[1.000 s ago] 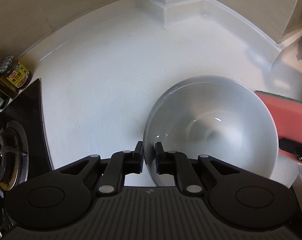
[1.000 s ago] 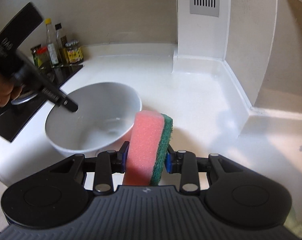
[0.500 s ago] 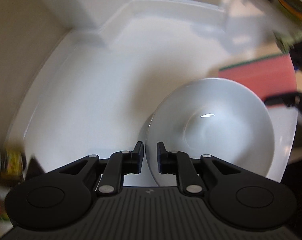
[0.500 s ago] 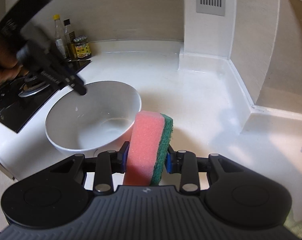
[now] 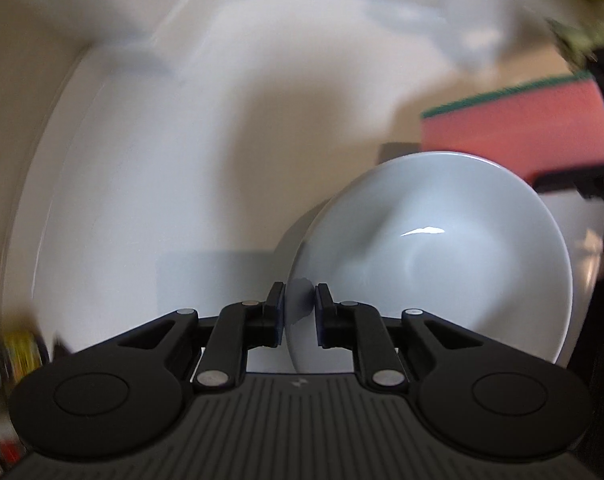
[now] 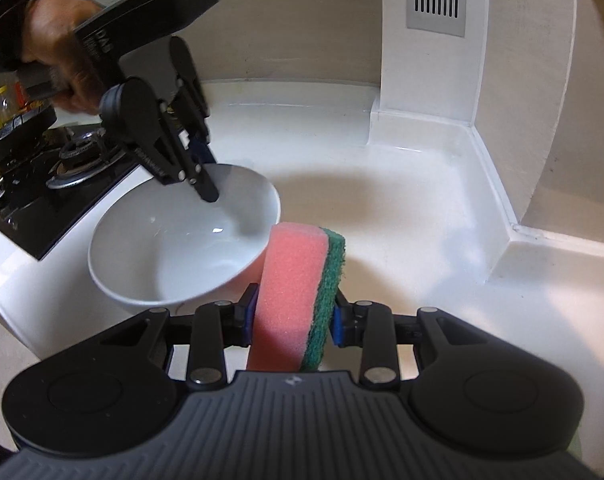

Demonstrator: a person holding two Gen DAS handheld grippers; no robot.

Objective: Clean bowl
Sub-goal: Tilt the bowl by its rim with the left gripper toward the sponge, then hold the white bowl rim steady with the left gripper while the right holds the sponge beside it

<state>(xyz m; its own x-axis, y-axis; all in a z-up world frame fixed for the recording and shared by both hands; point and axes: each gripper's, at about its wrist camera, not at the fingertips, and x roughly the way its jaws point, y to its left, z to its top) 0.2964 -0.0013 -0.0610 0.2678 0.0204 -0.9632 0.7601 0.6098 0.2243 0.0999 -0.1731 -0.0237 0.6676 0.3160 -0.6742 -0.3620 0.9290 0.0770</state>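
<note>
Right wrist view: the right hand-held gripper [image 6: 290, 320] is clenched on an upright pink-and-green sponge [image 6: 298, 296], just beside a white bowl [image 6: 174, 248] standing on the white table [image 6: 401, 208] by a stove [image 6: 54, 172]. Over the bowl's far rim, the left hand-held gripper [image 5: 298, 316] is opening, the rim between its jaws.

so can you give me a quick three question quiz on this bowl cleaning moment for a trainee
1. True or false: the sponge is clamped by the right gripper.
2. Which part of the bowl sits between the fingers of the left gripper: A) its base, B) its rim, C) nothing?
3. Fill in: left of the bowl in the right wrist view stands a ____.

Key
1. True; pink foam and green scrub side are both pinched.
2. B; the left gripper's jaws are opening around the rim.
3. Stove.
</note>
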